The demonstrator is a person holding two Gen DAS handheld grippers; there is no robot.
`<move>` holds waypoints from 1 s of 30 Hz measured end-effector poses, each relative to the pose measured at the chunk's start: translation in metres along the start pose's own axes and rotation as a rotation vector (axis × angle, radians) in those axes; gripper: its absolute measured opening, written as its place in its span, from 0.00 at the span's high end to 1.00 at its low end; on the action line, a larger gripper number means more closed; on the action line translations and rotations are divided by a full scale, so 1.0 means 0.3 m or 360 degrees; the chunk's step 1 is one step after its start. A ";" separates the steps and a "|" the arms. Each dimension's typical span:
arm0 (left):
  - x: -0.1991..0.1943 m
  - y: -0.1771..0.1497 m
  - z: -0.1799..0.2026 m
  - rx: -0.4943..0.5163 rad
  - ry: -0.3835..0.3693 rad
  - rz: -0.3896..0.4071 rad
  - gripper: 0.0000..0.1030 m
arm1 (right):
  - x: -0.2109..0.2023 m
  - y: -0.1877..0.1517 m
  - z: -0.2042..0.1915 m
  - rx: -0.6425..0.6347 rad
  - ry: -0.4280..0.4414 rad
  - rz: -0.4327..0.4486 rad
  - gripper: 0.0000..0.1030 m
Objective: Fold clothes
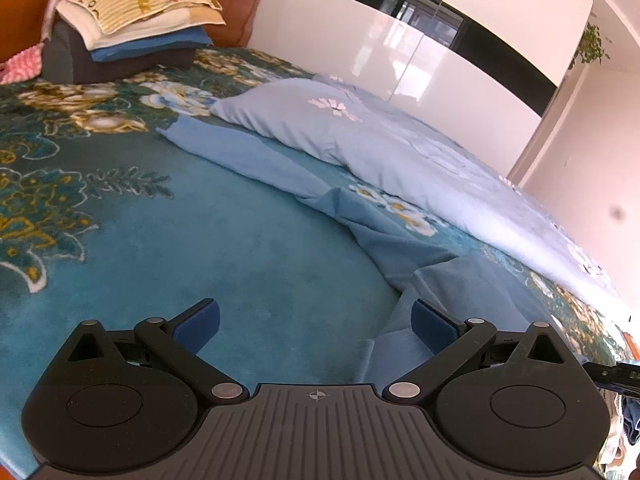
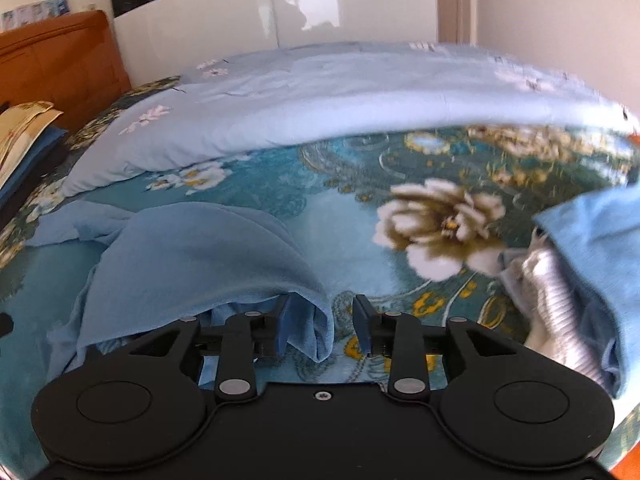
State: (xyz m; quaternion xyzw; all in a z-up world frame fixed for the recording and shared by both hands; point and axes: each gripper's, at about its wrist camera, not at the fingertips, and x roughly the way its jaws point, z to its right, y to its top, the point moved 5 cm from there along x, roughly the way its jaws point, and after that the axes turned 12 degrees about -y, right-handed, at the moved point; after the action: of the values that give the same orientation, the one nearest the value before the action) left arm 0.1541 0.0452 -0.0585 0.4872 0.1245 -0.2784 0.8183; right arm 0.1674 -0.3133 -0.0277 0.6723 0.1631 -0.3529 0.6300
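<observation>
Currently the blue garment lies rumpled on the bed, one end trailing toward the quilt, the other bunched at the right tool. Left tool: jaws wide apart, holding nothing, over bare bedspread with cloth just beside its right finger. Right tool: jaws partly apart; a fold of the garment drapes over the left finger and hangs between the jaws, not pinched as far as I can tell, since the view there is partly hidden by cloth. Second heap of blue and silvery fabric sits at right. Folded stack rests by the headboard.

Risks: closing on the hanging fold could catch several layers and lock in a twist; a pull toward the quilt could drag its edge along; the heap at right could snag on a wide sweep.

Room: open bedspread to the left of the garment; the quilt edge bounds the far side; near bed edge not clearly visible
</observation>
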 end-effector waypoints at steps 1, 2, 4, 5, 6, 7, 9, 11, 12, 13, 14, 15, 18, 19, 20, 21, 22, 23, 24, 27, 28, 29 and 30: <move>-0.005 0.001 -0.003 -0.0008 -0.0007 0.0003 0.00 | -0.022 -0.001 -0.004 -0.0023 0.0018 0.0019 0.66; -0.012 0.002 -0.003 -0.0015 -0.0015 0.0010 0.00 | -0.044 -0.004 -0.014 -0.0049 0.0046 0.0033 0.66; -0.022 0.004 0.001 -0.0017 -0.0023 0.0020 0.00 | -0.082 -0.015 -0.046 -0.0120 0.0105 0.0055 0.66; -0.025 0.004 0.005 -0.0012 -0.0024 0.0020 0.00 | -0.098 -0.021 -0.066 -0.0160 0.0134 0.0063 0.66; -0.026 0.003 0.009 -0.0004 -0.0022 0.0015 0.00 | -0.107 -0.028 -0.091 -0.0199 0.0161 0.0067 0.66; -0.025 0.001 0.012 0.0000 -0.0021 0.0013 0.00 | -0.113 -0.036 -0.123 -0.0245 0.0191 0.0067 0.66; -0.023 -0.003 0.014 0.0002 -0.0023 0.0008 0.00 | -0.124 -0.054 -0.191 -0.0345 0.0251 0.0074 0.66; -0.023 -0.007 0.011 -0.0003 -0.0024 -0.0001 0.00 | -0.127 -0.071 -0.281 -0.0488 0.0304 0.0118 0.66; -0.026 -0.007 0.006 -0.0003 -0.0018 -0.0001 0.00 | -0.124 -0.080 -0.327 -0.0554 0.0338 0.0115 0.65; -0.028 -0.008 0.001 -0.0003 -0.0010 0.0000 0.00 | -0.120 -0.088 -0.370 -0.0604 0.0378 0.0105 0.66; -0.032 -0.007 -0.005 -0.0002 -0.0001 0.0003 0.00 | -0.116 -0.092 -0.405 -0.0606 0.0433 0.0072 0.66; -0.035 -0.006 -0.011 0.0000 0.0007 0.0007 0.00 | -0.112 -0.096 -0.438 -0.0609 0.0484 0.0045 0.66; -0.045 -0.005 -0.029 0.0010 0.0049 0.0026 0.00 | -0.098 -0.103 -0.518 -0.0669 0.0512 0.0044 0.65; -0.048 -0.006 -0.038 0.0005 0.0056 0.0027 0.00 | -0.091 -0.107 -0.541 -0.0692 0.0520 0.0031 0.65; -0.050 -0.007 -0.046 -0.0008 0.0055 0.0027 0.00 | -0.085 -0.113 -0.559 -0.0704 0.0528 0.0016 0.65; -0.053 -0.007 -0.054 -0.0024 0.0051 0.0026 0.00 | -0.078 -0.119 -0.574 -0.0709 0.0527 -0.0003 0.65; -0.056 -0.008 -0.060 -0.0034 0.0049 0.0029 0.00 | -0.070 -0.124 -0.587 -0.0712 0.0529 -0.0022 0.64; -0.058 -0.008 -0.066 -0.0044 0.0046 0.0034 0.00 | -0.063 -0.129 -0.596 -0.0703 0.0542 -0.0044 0.64; -0.060 -0.009 -0.069 -0.0045 0.0046 0.0037 0.00 | -0.057 -0.136 -0.605 -0.0685 0.0560 -0.0071 0.64; -0.061 -0.014 -0.082 -0.0055 0.0046 0.0034 0.00 | -0.042 -0.156 -0.630 -0.0627 0.0595 -0.0119 0.64; -0.060 -0.017 -0.088 -0.0064 0.0043 0.0031 0.00 | -0.037 -0.159 -0.635 -0.0599 0.0605 -0.0122 0.64; -0.059 -0.019 -0.093 -0.0073 0.0042 0.0029 0.00 | -0.031 -0.164 -0.641 -0.0569 0.0605 -0.0124 0.64; -0.059 -0.021 -0.097 -0.0081 0.0043 0.0026 0.00 | -0.023 -0.164 -0.644 -0.0532 0.0599 -0.0130 0.64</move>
State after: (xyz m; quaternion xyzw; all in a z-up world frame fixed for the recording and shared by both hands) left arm 0.1381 0.0742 -0.0690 0.4709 0.1385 -0.2618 0.8310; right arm 0.1820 -0.1183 -0.0673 0.6055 0.3608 -0.2148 0.6761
